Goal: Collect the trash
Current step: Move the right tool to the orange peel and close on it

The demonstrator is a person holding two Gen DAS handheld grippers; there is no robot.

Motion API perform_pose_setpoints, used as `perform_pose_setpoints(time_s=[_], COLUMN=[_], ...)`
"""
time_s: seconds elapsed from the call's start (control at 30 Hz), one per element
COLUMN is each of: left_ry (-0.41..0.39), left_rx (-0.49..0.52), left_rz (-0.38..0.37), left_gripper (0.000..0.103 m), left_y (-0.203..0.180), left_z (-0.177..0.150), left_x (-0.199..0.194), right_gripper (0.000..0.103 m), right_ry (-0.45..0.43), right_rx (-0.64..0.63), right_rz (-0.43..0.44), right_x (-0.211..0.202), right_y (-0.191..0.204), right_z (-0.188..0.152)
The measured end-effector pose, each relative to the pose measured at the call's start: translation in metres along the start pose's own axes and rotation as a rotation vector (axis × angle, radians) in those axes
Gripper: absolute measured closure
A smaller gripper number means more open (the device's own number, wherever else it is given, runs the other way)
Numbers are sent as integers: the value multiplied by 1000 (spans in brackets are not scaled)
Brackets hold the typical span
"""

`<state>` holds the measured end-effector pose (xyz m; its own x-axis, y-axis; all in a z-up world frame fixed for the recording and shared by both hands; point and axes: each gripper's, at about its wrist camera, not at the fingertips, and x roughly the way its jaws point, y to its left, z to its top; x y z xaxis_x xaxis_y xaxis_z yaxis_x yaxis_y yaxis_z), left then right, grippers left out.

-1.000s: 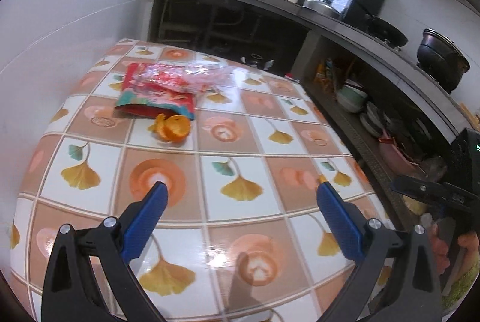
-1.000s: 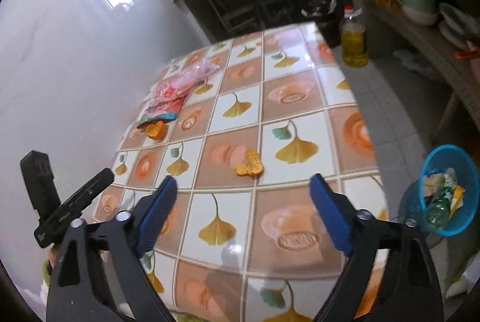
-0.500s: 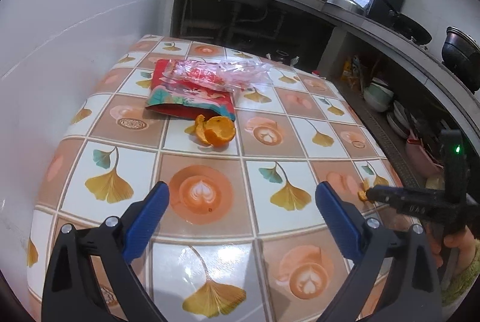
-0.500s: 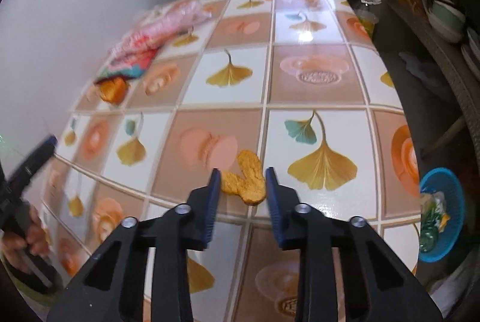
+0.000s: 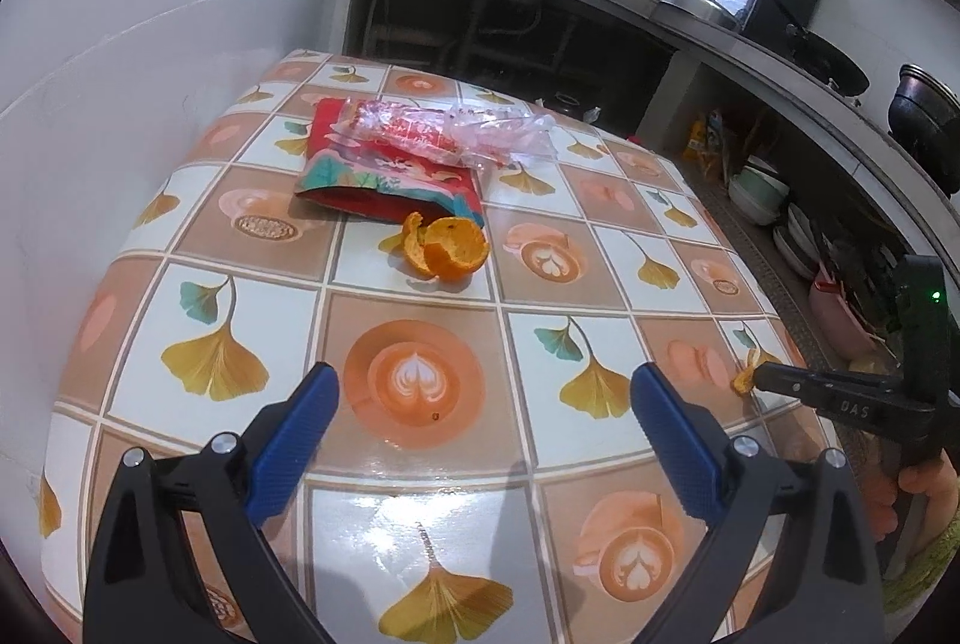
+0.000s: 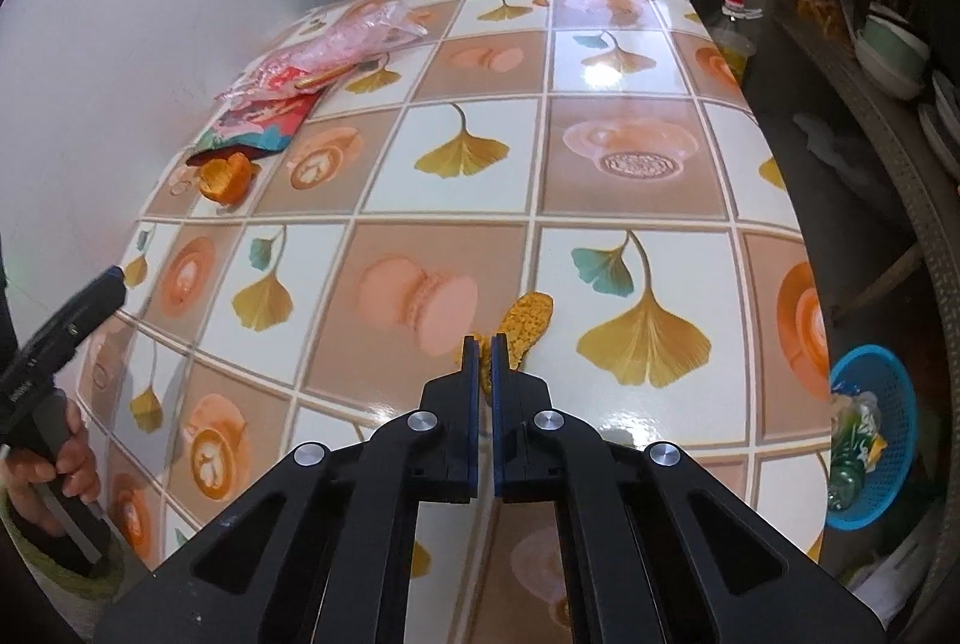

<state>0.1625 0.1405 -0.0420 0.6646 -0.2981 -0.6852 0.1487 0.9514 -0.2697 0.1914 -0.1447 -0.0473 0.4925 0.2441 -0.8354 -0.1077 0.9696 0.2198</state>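
The right gripper (image 6: 485, 353) has its jaws clenched on an orange peel (image 6: 525, 323) at frame center; the left gripper (image 5: 483, 419) jaws stand released above the table (image 5: 600, 248).

- The left black two-finger gripper with blue rubber pads (image 5: 483, 416) is held low and level, its jaws spread wide with nothing between them.
- The right black two-finger gripper with blue pads (image 6: 485, 351) is seen with its jaws drawn nearly together, pinched on a small orange scrap of peel (image 6: 525, 325).
- Each grip is wrapped by a bare hand (image 6: 57, 455).
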Motion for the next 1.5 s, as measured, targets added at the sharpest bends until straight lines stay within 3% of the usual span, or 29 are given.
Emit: perform_pose_setpoints(time_s=[0.2, 0.33, 0.53, 0.7, 0.8, 0.87, 0.93, 1.1, 1.27, 1.5], left_ry=[6, 20, 29, 33, 34, 36, 38, 41, 45, 39], left_rx=[-11, -19, -29, -45, -53, -54, -57, -72, -76, -89], left_rz=[1, -1, 3, 12, 11, 8, 4, -16, -29, -18], left_gripper=[7, 7, 7, 7, 7, 7, 7, 7, 7, 7], left_y=[8, 12, 18, 27, 31, 32, 34, 34, 33, 37], left_z=[-1, -1, -1, 0, 1, 1, 1, 0, -2, -3], left_x=[1, 4, 4, 3, 2, 2, 2, 4, 6, 2], right_gripper=[101, 101, 101, 99, 94, 84, 62, 54, 54, 80], right_ry=[-38, -64, -58, -25, 17, 40, 20, -25, 59, 146], right_rx=[-33, -92, -207, -259, -273, -256, -243, -183, -116, -119], right_rz=[68, 184, 315, 323, 294, 302, 311, 376, 382, 353], right_x=[-15, -15, 8, 48, 74, 82, 77, 60, 83, 115], right_y=[26, 65, 138, 174, 181, 176, 169, 147, 138, 150], right_z=[18, 45, 85, 107, 112, 112, 113, 120, 121, 116])
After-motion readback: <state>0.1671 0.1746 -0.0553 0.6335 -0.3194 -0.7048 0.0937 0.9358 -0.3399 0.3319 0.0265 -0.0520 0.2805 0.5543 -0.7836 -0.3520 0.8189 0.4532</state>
